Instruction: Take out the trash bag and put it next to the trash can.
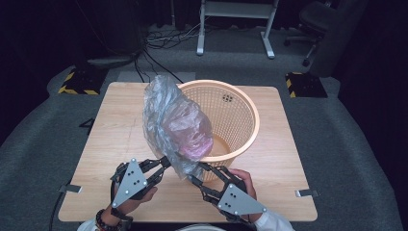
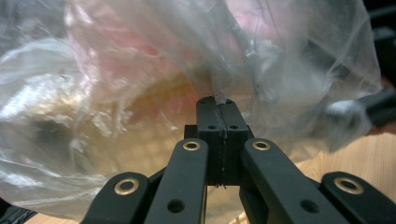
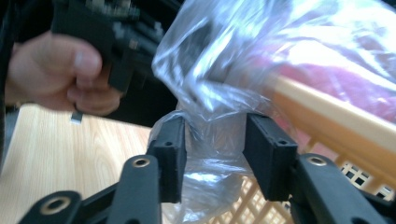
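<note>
A clear plastic bag (image 1: 175, 127) with something pink inside hangs over the near left rim of an orange mesh basket (image 1: 240, 110) on the wooden table (image 1: 115, 134). My left gripper (image 1: 166, 162) is shut on the bag's lower left edge; in the left gripper view the film is pinched between the closed pads (image 2: 218, 105). Just to the right, my right gripper (image 1: 196, 172) stands open. In the right gripper view its jaws straddle a bunched lower part of the bag (image 3: 212, 140) without squeezing it, with the basket rim (image 3: 327, 114) beyond them.
The basket takes up the table's middle and right. Bare wood lies to the left and along the front edge. Metal clips (image 1: 306, 193) sit on the table's side edges. Behind the table are a desk frame (image 1: 235, 24), an office chair (image 1: 317, 24), cables and yellow-black floor blocks (image 1: 77, 82).
</note>
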Available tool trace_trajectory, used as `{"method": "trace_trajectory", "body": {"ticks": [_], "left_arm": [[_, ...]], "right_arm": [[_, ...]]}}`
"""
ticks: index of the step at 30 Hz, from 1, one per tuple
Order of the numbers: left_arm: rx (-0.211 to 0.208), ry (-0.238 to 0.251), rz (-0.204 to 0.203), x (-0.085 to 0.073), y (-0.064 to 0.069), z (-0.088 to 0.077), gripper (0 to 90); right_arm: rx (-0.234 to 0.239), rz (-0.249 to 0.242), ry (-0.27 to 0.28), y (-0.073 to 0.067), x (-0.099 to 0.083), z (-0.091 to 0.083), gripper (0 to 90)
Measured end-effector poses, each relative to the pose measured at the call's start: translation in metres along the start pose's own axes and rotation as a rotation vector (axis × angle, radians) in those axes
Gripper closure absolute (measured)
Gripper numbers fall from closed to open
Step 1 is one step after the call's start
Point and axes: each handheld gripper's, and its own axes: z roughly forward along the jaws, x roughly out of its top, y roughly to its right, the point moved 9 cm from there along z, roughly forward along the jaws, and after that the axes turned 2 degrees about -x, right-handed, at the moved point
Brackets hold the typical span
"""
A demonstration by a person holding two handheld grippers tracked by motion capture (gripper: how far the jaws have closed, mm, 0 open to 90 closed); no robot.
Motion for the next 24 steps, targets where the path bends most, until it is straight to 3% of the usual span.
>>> {"method": "trace_trajectory", "body": {"ticks": [2,10,12,16,20,22,24], "left_arm": [[-0.004,-0.005,0.002,-0.003,0.001,0.002,89.1],[-0.044,-0.042,-0.006,-0.012,0.006,0.009,88.1],[-0.061,-0.059,0.002,-0.015,0.010,0.011,87.7],[-0.093,-0.086,0.025,-0.021,0.018,0.015,85.8],[-0.116,-0.106,0.040,-0.024,0.025,0.014,76.1],[-0.126,-0.130,0.056,-0.026,0.028,0.012,61.8],[-0.128,-0.118,0.064,-0.027,0.030,0.009,51.6]], "right_arm": [[-0.026,0.015,0.020,0.002,0.003,0.000,54.9],[-0.049,0.052,0.048,0.004,0.003,0.006,53.7],[-0.058,0.056,0.040,0.005,0.003,0.008,57.9],[-0.074,0.064,0.015,0.009,-0.001,0.010,76.5],[-0.084,0.067,-0.007,0.012,-0.003,0.012,87.6],[-0.081,0.070,-0.011,0.012,-0.004,0.013,89.3],[-0.082,0.067,-0.016,0.012,-0.004,0.013,90.0]]}}
